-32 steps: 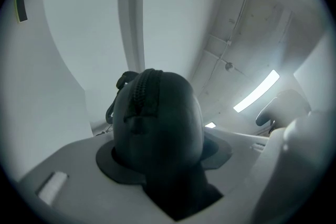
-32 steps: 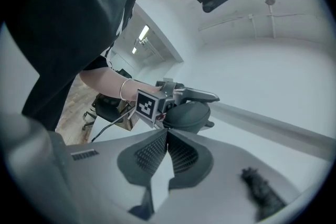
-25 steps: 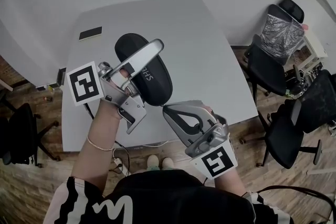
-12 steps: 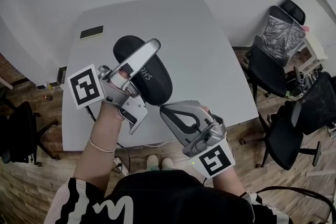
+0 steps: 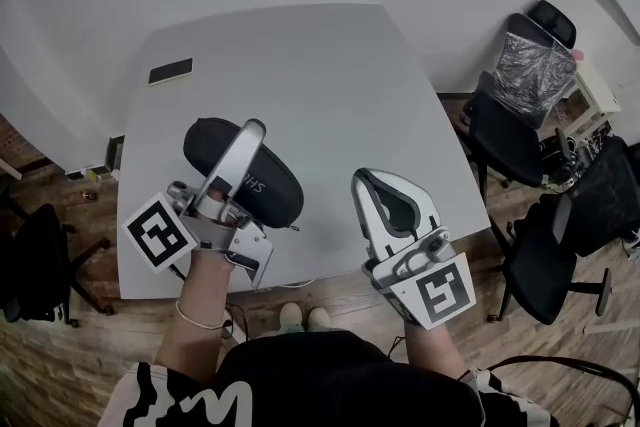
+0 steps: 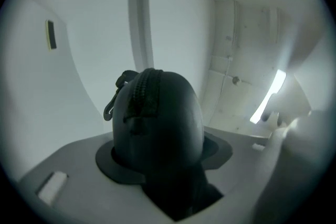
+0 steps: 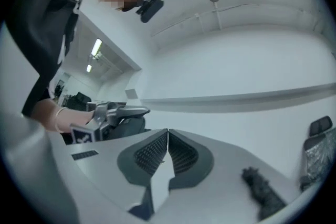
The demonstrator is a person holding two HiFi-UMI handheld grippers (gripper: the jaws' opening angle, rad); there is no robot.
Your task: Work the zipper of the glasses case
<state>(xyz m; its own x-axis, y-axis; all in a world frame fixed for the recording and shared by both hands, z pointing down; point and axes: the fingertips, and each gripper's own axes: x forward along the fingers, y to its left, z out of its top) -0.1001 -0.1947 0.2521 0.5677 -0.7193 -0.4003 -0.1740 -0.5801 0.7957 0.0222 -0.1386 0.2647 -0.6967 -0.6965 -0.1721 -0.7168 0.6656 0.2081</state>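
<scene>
The left hand-held gripper (image 5: 250,137) is clamped on the black glasses case (image 5: 270,193). One jaw lies across the top of the case, and the left gripper view shows the case filling the gap between both pads. The case is over the near left part of the table (image 5: 330,85), close to the front edge. Whether it rests on the table or is held just clear of it cannot be told.

White lettering (image 5: 254,186) runs along the case beside the jaw. Only "SH" can be read, and the rest is under the jaw. In the left gripper view the zipper (image 6: 144,93) runs over the rounded end of the case, with its pull (image 6: 111,106) hanging to the left.

The right hand-held gripper (image 5: 372,183) is well apart from the case, over the table's near right part. Its ribbed pads are pressed together with nothing between them.

Each gripper carries a cube with a black-and-white square marker, one on the left (image 5: 158,232) and one on the right (image 5: 437,292).

A small dark flat card (image 5: 170,71) lies at the table's far left, and no print on it is legible. Black chairs (image 5: 510,130) stand to the right.
</scene>
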